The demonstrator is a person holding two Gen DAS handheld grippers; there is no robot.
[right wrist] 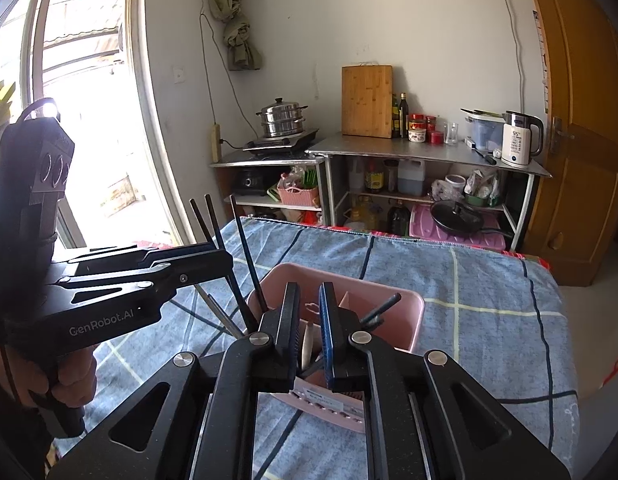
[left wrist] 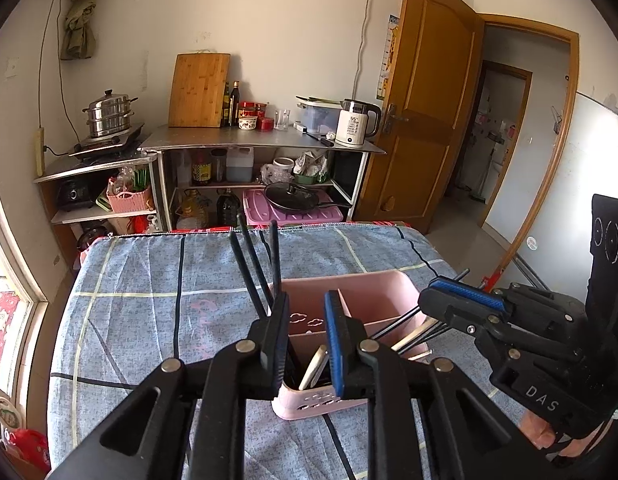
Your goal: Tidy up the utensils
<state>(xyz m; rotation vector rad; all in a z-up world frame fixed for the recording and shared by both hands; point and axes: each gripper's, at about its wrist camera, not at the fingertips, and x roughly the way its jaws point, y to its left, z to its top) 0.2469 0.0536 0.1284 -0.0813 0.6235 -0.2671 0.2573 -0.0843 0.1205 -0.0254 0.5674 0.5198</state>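
Table: covered in a blue checked cloth; everything I work with sits on it, and I take the pink holder as my landmark.
Kitchen shelf: well beyond the holder, against the far wall, with a kettle and a wooden cutting board on top.
Pink holder: an open plastic utensil caddy with a divider, standing upright on the cloth directly ahead of both my claws.
My left claw: hovering over the holder's near end, its jaws a narrow gap apart; nothing is pressed between the pads.
My right claw: also above the holder, just right of my left claw, its jaws a slim gap apart, gripping nothing.
Chopsticks: dark sticks standing tilted in the holder's left compartment, their tips rising above its rim.
Pale handle: a light utensil leaning inside the holder's near compartment, below the gap of my left claw.
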